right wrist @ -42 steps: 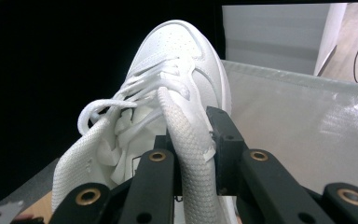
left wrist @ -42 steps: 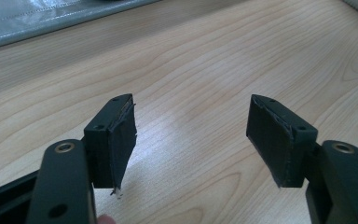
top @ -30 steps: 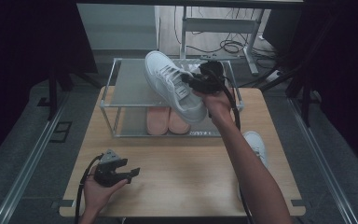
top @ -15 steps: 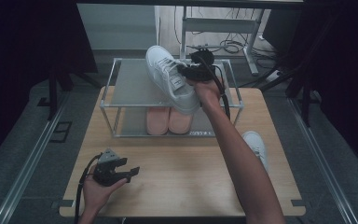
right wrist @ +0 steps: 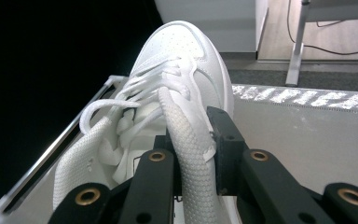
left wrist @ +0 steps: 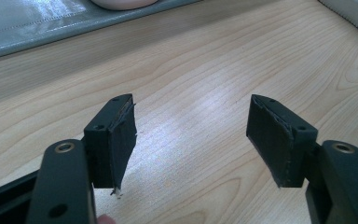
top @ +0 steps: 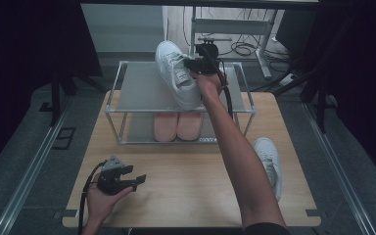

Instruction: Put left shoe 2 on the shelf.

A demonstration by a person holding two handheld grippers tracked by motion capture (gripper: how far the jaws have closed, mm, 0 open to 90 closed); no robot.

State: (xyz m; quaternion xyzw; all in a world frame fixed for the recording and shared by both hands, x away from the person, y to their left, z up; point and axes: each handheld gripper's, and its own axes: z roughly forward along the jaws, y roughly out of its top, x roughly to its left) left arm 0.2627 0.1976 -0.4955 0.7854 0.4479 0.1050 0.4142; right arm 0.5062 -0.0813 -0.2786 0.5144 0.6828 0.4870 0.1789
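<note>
No text, brand, number or sign can be read here; a small label on the rack's [top: 127, 110] lower front rail, under the pink shoes [top: 177, 126], is too blurred to make out, and the white shoe [top: 178, 73] shows no legible mark

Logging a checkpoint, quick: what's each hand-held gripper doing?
Left hand-held gripper: open, holding nothing.
Right hand-held gripper: closed on the white sneaker.
</note>
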